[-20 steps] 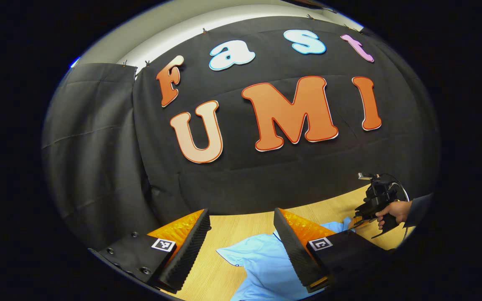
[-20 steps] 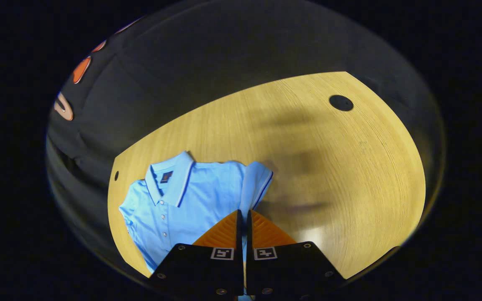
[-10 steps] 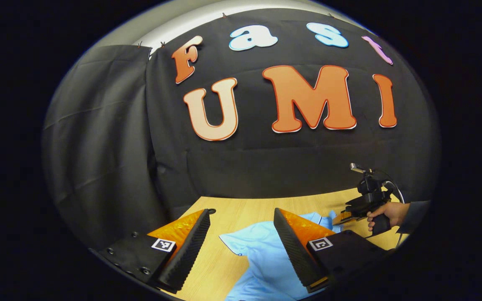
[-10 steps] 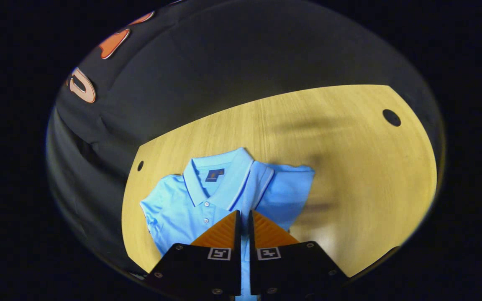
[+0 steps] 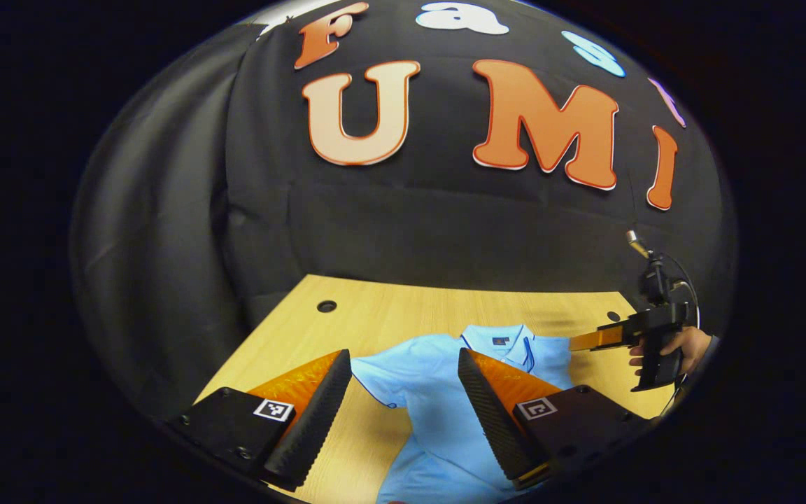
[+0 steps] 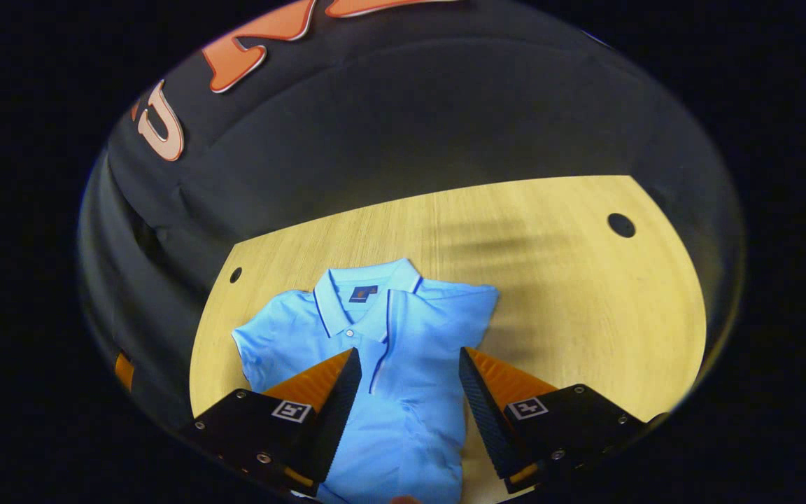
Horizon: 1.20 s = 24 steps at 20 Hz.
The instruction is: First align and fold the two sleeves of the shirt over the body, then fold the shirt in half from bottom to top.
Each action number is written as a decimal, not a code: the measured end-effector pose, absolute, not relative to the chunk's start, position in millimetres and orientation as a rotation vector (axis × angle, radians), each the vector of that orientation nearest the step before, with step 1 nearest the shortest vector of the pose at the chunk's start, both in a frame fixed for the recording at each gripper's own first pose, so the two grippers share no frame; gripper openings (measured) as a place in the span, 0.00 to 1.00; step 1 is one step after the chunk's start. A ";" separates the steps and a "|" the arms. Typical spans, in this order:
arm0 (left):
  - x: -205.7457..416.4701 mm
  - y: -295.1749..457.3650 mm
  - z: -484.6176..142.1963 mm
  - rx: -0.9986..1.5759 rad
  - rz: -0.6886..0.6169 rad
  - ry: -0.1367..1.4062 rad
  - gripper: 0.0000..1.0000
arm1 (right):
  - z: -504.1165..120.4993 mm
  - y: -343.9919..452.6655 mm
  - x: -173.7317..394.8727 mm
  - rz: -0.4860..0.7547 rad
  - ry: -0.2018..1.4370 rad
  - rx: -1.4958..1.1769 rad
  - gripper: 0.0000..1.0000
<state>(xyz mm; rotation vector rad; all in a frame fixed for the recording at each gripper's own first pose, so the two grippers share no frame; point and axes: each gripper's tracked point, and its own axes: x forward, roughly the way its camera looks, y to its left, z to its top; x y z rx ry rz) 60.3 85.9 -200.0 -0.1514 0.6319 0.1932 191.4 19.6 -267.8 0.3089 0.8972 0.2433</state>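
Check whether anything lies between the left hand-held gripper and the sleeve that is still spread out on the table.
Nothing visible does. The left hand-held gripper is open above the unfolded sleeve of the light blue polo shirt, with just bare wooden table around it. The right hand-held gripper is open over the shirt's body.

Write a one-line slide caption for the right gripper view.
Open right tool above a light blue polo shirt on the wooden table, one sleeve folded over the body.

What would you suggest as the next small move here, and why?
Probably bring the left gripper down onto the sleeve that lies spread out flat. The other sleeve already lies over the shirt body, and both the left and the right gripper are open and hold nothing.
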 end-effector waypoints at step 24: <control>136.3 145.8 -449.9 -0.269 0.133 1.217 0.93 | -250.3 -23.7 -8.8 -0.137 0.852 0.364 0.99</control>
